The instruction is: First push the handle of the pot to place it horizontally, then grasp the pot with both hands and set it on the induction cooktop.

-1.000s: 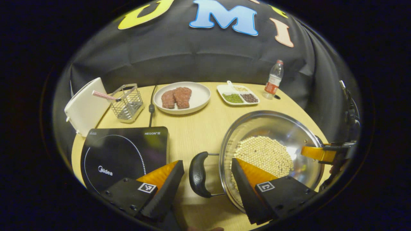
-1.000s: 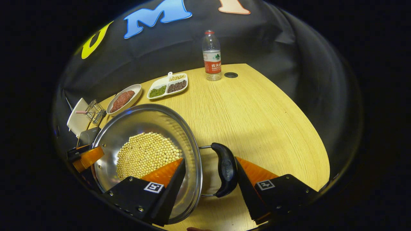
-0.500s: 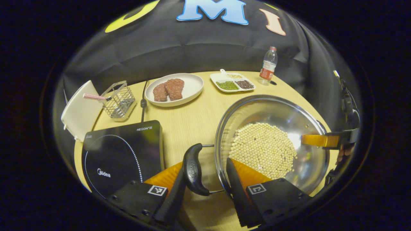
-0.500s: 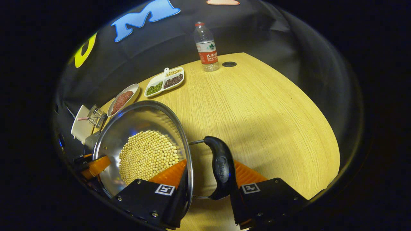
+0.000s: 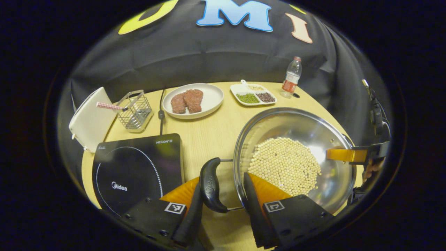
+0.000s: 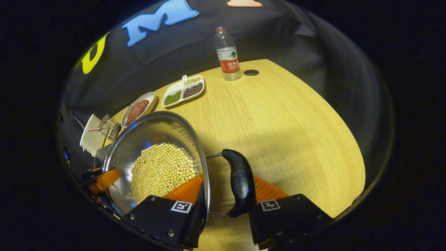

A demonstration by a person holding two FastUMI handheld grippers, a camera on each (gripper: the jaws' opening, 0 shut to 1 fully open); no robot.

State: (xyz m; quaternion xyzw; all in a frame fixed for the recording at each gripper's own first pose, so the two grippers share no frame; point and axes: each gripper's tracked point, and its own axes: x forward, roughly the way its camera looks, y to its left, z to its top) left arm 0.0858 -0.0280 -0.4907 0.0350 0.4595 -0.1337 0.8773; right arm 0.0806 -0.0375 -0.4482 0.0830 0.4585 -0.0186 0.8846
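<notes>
In the left gripper view, the left gripper (image 5: 220,204) is closed across the pot's (image 5: 296,125) rim and black loop handle (image 5: 210,184), lower centre. The glossy black induction cooktop (image 5: 136,167) sits lower left, the pot not yet on it.

In the right gripper view, the right gripper (image 6: 226,216) likewise clamps the far handle (image 6: 239,181); shiny steel, round pale beans (image 6: 162,170).

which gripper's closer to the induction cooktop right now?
Left. The left gripper is at the pot handle on the side facing the induction cooktop. The right gripper is at the opposite handle, across the pot.
</notes>
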